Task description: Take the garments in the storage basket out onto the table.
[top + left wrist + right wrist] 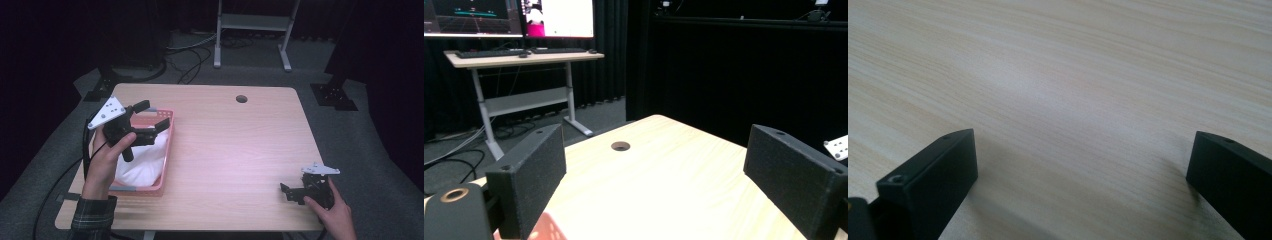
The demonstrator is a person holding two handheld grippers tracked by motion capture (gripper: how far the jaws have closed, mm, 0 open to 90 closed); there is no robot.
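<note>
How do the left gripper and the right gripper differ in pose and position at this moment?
The left gripper is held up above the pink basket at the table's left side; the right gripper sits low on the bare wooden table near its right front corner. The left gripper's jaws point out level across the table; the right gripper's point leftward, close to the wood. Both have open, empty jaws.

A pink basket (pixel 167 150) sits at the table's left edge, white cloth (pixel 142 160) bunched inside it.

Desk (pixel 524 57) w/ monitors (pixel 558 18) – behind
</note>
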